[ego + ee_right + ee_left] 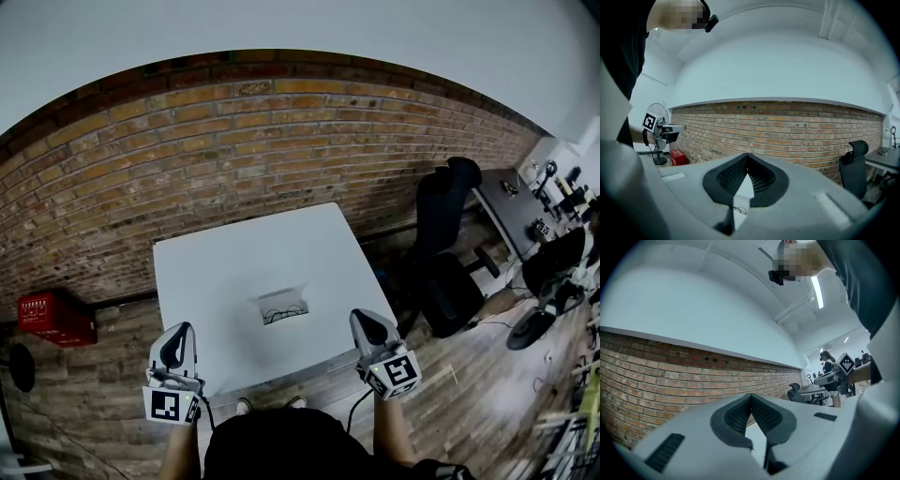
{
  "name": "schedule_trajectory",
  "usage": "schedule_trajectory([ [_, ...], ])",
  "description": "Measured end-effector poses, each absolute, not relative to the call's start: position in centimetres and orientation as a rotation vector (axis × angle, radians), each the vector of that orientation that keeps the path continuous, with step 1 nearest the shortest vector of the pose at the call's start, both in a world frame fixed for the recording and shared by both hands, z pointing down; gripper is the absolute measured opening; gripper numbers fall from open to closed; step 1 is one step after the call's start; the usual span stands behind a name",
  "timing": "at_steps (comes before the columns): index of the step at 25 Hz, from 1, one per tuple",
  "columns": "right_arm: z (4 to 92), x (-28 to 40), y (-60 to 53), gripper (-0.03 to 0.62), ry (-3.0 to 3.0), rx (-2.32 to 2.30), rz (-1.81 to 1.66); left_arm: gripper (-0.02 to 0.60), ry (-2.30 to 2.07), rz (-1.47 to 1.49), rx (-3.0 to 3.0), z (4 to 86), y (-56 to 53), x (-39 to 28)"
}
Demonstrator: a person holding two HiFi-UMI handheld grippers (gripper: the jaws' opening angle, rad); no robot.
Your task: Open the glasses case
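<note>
glasses case | small, pale, see-through box | thin dark glasses visible inside | lies flat | white table, middle, toward near edge

We look down on a white square table set close to a red brick wall, with plain white wall above. We note a wood-plank floor, a red box at left, a black office chair and a grey desk at right, and a lit ceiling strip light.

White table by brick wall; red box; black chair at right
</note>
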State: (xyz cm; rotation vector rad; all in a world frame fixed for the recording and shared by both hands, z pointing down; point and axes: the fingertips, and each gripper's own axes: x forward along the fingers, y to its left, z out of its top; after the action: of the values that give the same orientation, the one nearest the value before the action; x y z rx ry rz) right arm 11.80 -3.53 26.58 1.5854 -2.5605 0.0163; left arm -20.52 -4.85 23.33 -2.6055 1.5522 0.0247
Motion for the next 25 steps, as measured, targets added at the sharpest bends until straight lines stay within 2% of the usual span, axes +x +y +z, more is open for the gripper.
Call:
schedule_trajectory([
  [25,27.07,11.72,-3.58,0.005,-2.556,1.573,-0.004,0.006,1.529,0.014,-2.63,23.71,-5.4,-19.72],
])
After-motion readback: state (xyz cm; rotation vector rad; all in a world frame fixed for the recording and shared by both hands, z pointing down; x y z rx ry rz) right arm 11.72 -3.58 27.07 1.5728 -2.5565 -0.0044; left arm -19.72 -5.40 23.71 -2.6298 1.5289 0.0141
